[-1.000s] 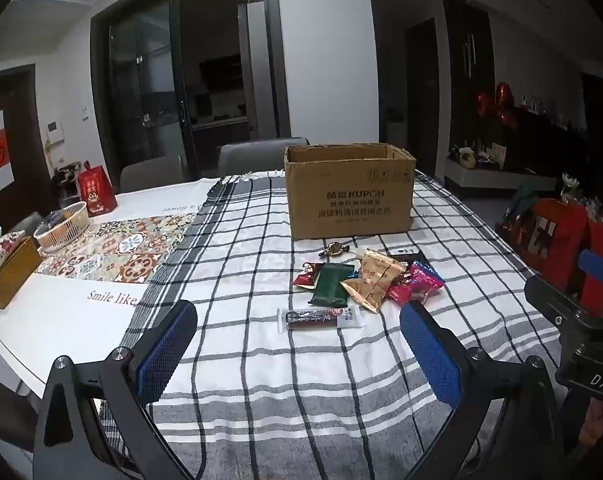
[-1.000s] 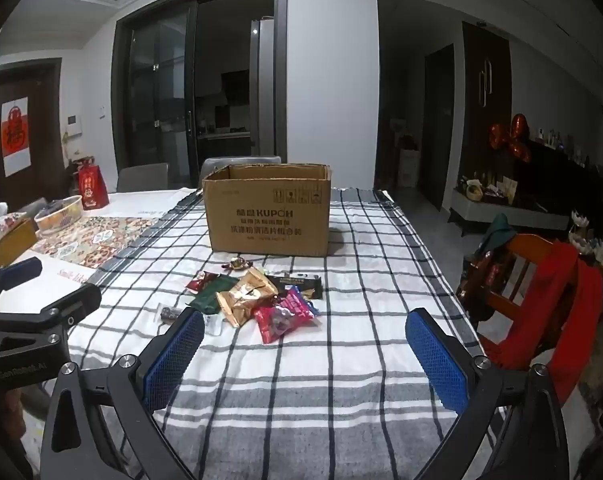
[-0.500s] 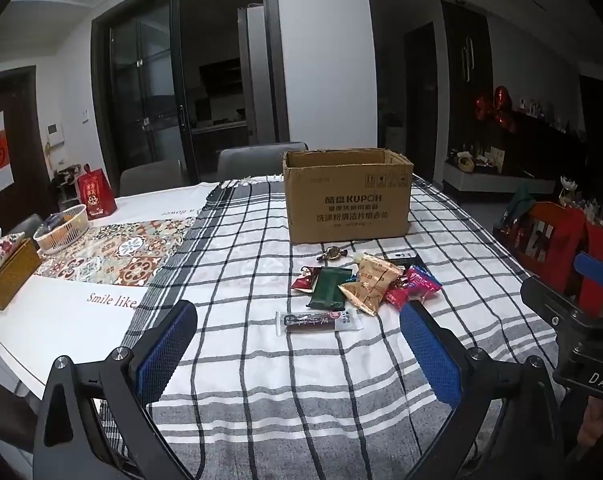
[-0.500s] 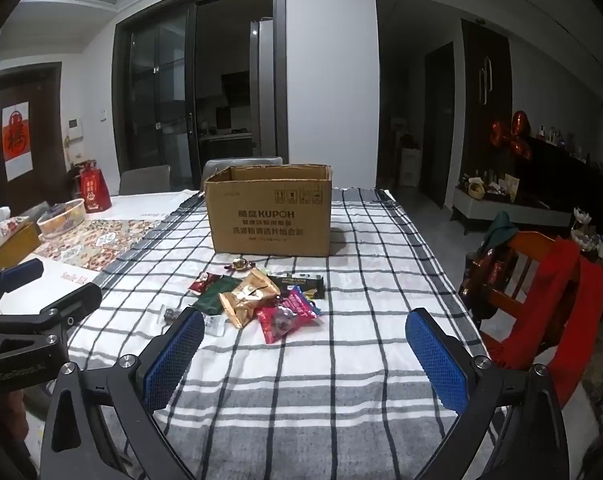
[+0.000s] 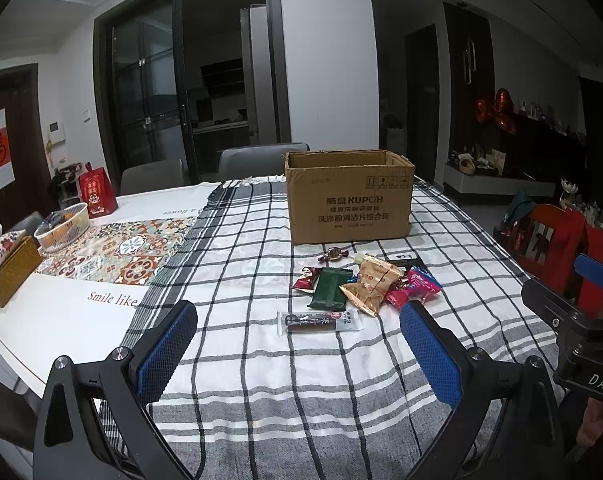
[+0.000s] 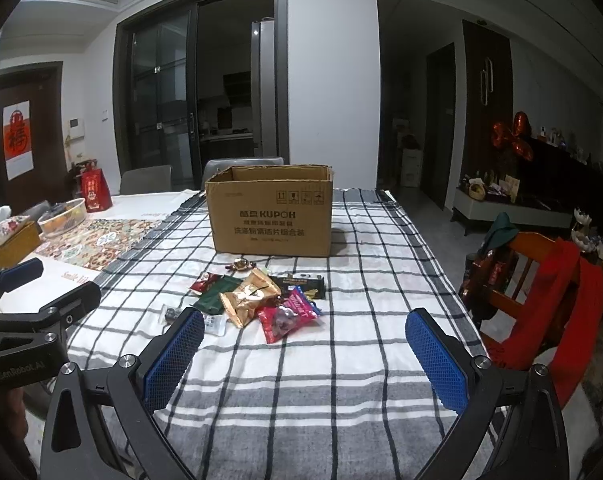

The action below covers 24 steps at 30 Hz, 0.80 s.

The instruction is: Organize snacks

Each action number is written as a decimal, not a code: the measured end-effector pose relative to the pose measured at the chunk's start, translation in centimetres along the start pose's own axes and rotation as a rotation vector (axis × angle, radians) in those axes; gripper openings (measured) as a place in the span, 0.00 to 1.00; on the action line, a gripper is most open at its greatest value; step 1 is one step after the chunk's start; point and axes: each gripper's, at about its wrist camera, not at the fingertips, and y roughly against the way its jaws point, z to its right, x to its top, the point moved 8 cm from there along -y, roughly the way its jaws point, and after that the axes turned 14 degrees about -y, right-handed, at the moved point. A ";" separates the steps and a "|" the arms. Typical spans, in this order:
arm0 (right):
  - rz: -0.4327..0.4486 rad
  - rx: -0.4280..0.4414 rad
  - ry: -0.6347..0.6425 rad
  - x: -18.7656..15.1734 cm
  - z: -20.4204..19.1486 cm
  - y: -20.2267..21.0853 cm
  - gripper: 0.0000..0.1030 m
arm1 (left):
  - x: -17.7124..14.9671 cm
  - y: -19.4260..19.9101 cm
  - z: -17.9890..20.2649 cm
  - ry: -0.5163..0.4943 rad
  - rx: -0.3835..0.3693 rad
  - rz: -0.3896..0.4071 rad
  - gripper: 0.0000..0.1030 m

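An open cardboard box [image 5: 349,198] [image 6: 271,212] stands on the checked tablecloth [image 5: 261,352]. In front of it lies a heap of snack packets: a gold packet [image 5: 371,282] [image 6: 249,296], a pink one [image 5: 415,288] [image 6: 287,314], a dark green one [image 5: 329,288], a small red one [image 5: 306,279], a wrapped candy [image 5: 333,255] and a long clear-wrapped bar [image 5: 319,322]. My left gripper [image 5: 297,344] is open and empty, short of the bar. My right gripper [image 6: 305,348] is open and empty, short of the pink packet.
To the left lie a patterned mat [image 5: 113,250], a white basket [image 5: 63,226], a tissue box [image 5: 7,264] and a red gift bag [image 5: 97,194]. Grey chairs [image 5: 261,162] stand behind the table. A wooden chair with red cloth [image 6: 553,288] stands at the right.
Both cameras have tipped slightly; the box and snacks sit a little lower in the views. Both grippers stay open and empty.
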 end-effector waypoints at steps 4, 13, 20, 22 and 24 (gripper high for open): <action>0.001 0.000 0.000 0.0 0.0 0.1 0.99 | 0.0 0.0 0.1 0.001 0.000 0.000 1.00; 0.001 -0.002 0.001 0.0 -0.1 0.1 0.99 | 0.0 0.0 0.0 0.002 -0.002 -0.002 1.00; -0.001 -0.001 0.001 0.1 0.0 0.1 0.99 | -0.1 0.0 0.0 0.003 -0.002 -0.003 1.00; -0.003 0.000 0.000 0.1 0.0 0.1 0.99 | -0.1 0.0 -0.1 0.004 -0.002 -0.001 1.00; -0.003 0.000 -0.002 0.1 0.0 0.1 0.99 | -0.1 0.0 -0.1 0.003 -0.002 -0.002 1.00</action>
